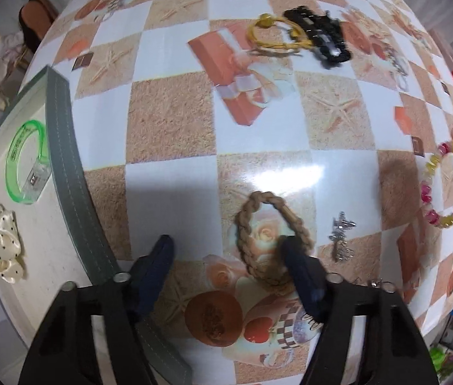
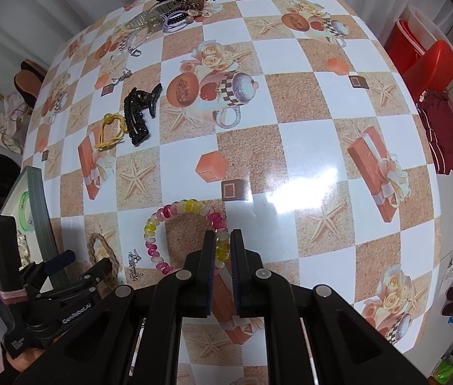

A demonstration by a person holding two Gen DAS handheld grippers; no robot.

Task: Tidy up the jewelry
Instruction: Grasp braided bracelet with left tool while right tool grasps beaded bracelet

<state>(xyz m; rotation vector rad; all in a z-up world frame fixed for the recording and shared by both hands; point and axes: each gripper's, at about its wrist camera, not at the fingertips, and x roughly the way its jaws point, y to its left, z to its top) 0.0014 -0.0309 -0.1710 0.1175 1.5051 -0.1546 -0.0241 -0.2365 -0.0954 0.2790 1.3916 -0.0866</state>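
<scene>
- Nearest the right wrist camera, the right gripper (image 2: 223, 247) is seen with its pads pressed together on the pink, yellow and white beaded bracelet (image 2: 175, 221), which lies on the table (image 2: 306, 147) toward its near edge.
- In the left wrist view, the left gripper (image 1: 226, 250) is held with its fingers apart; one dark blue finger (image 1: 293, 256) is set inside the loop of the braided tan hair tie (image 1: 271, 240), the other outside it, and no squeeze on the braid can be made out.
- The lettering "GenRobot.AI" is read on the left gripper's black body in the right wrist view; a smaller label below it is too small to read.
- Print is visible on the green bangle (image 1: 27, 160), but it cannot be read.
- The bangle and a cream dotted scrunchie (image 1: 2, 247) are kept in a grey-rimmed tray (image 1: 62, 147) at the table's left edge.
- A small silver clip (image 1: 341, 237) is placed just beside the braided tie, between it and the beaded bracelet.
- Toward the middle left of the table a yellow hair tie (image 1: 274, 35) is found touching a black claw clip (image 1: 319, 37).
- The middle and right side of the table are seen as bare patterned cloth up to the right edge.
- At the far edge a heap of clips, chains and coiled ties (image 2: 175, 3) is crowded together; single pieces are hard to tell apart.
- The tray's near end is cut off behind the left gripper.
</scene>
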